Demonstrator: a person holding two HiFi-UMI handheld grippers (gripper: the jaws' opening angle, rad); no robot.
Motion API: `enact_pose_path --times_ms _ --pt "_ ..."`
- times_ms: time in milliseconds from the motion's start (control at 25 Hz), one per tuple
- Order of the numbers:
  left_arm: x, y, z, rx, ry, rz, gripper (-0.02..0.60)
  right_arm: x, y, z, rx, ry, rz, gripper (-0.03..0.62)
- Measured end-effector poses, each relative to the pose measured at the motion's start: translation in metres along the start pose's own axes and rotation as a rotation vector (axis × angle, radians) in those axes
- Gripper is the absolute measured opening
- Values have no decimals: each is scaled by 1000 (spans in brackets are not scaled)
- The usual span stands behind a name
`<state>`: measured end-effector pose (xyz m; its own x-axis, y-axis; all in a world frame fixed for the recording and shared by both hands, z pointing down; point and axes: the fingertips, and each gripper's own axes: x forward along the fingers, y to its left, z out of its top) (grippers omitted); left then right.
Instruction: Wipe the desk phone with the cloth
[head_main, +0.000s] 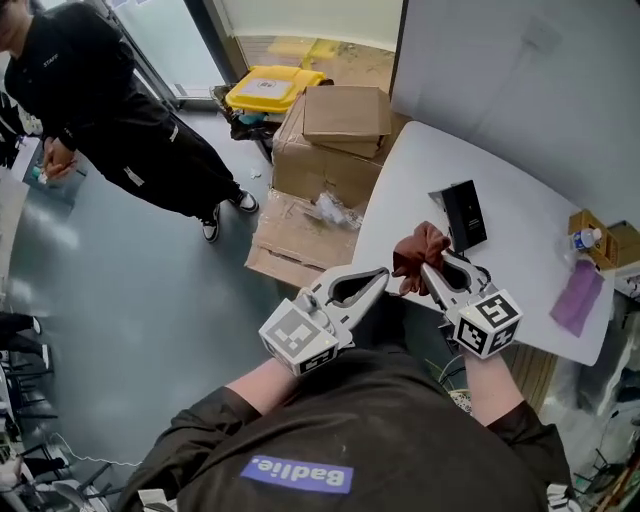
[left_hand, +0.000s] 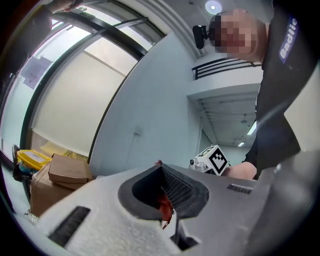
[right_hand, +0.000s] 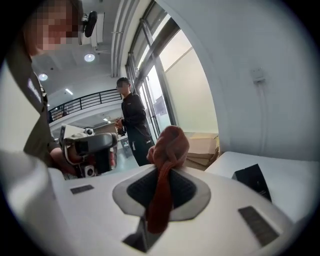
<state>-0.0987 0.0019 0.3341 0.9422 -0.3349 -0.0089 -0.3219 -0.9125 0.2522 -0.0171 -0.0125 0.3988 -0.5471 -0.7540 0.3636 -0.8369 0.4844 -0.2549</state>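
Note:
A black desk phone (head_main: 464, 213) lies on the white table (head_main: 520, 150), a little beyond both grippers; it also shows at the right of the right gripper view (right_hand: 252, 179). My right gripper (head_main: 428, 265) is shut on a brown-red cloth (head_main: 420, 247), which bunches above its tips and hangs through the jaw opening (right_hand: 170, 145). My left gripper (head_main: 383, 272) is shut, with its tip against the cloth's lower left edge. In the left gripper view a red scrap of cloth (left_hand: 165, 205) shows in the seam of its jaws. Both grippers hover at the table's near edge.
Cardboard boxes (head_main: 335, 140) and a yellow bin (head_main: 268, 88) stand on the floor left of the table. A person in black (head_main: 110, 110) stands at far left. A purple cloth (head_main: 578, 297), a small bottle (head_main: 585, 238) and a box (head_main: 610, 243) lie at the table's right end.

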Motion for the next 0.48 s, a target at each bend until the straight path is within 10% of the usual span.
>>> enact_pose_path --times_ms 480 --pt "-21 -48 6 -67 -21 -61 5 -54 75 18 -61 -92 31 49"
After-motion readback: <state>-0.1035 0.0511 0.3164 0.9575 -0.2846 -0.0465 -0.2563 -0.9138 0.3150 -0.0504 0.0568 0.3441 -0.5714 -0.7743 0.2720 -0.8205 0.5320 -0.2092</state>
